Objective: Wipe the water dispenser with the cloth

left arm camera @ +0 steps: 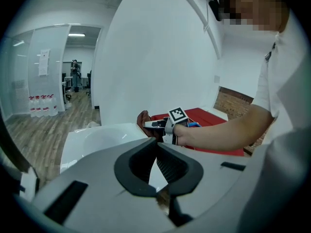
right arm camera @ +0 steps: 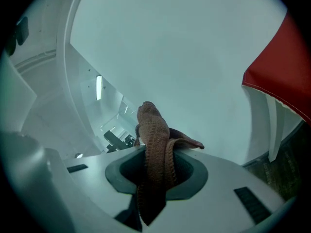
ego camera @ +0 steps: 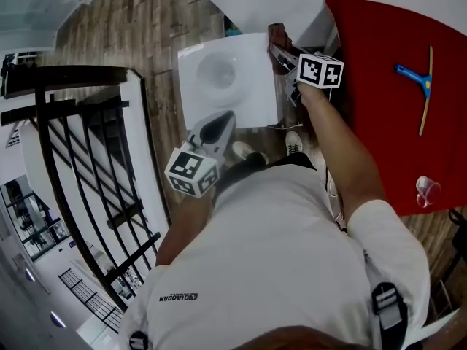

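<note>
Cloth (right arm camera: 153,135) tight in right gripper (right arm camera: 157,155)

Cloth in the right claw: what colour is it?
It is a reddish-brown woven cloth, plain with no pattern; it shows clearest in the right gripper view.

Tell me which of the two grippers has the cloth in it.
The right gripper: its jaws are clamped on the brown cloth, which sticks out between them. The left gripper has its jaws closed on nothing.
</note>
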The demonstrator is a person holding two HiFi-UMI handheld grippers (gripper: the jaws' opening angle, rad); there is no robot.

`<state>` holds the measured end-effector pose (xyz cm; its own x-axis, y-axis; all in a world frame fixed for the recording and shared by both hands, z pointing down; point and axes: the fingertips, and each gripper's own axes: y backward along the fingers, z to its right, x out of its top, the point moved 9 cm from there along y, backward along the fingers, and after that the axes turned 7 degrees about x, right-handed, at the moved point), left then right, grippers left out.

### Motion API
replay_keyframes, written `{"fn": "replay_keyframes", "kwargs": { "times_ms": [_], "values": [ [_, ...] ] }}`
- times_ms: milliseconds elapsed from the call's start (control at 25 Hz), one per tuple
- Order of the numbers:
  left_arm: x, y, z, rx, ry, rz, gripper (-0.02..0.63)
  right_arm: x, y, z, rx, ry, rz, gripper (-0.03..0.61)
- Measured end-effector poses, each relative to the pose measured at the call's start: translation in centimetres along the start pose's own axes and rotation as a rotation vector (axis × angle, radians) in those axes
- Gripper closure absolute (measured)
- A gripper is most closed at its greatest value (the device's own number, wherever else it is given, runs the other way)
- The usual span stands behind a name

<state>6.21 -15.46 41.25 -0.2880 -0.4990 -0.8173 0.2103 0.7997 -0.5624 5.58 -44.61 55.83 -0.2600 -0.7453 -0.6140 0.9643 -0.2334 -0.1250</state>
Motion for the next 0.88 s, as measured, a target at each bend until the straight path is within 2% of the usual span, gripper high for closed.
{"fn": "replay_keyframes", "kwargs": {
  "times_ms": [200,400,880],
  "values": [
    [0.0,-0.1,-0.5,0.011,-0.011,0.004,0.617,-0.8,-0.6,1.1,-0.014,-0.030,0.001,0.492],
    [-0.4,0.2,-0.6,0.015,-0.002,-0.004,0.617,-2.2,-1.0,3.4,-0.009,-0.115,0.036,0.492],
    [-1.3,0.9,-1.2,0.043,0.004,-0.039,0.617,-7.7,-2.2,10.0,-0.123,-0.218,-0.056,0.492]
  ]
}}
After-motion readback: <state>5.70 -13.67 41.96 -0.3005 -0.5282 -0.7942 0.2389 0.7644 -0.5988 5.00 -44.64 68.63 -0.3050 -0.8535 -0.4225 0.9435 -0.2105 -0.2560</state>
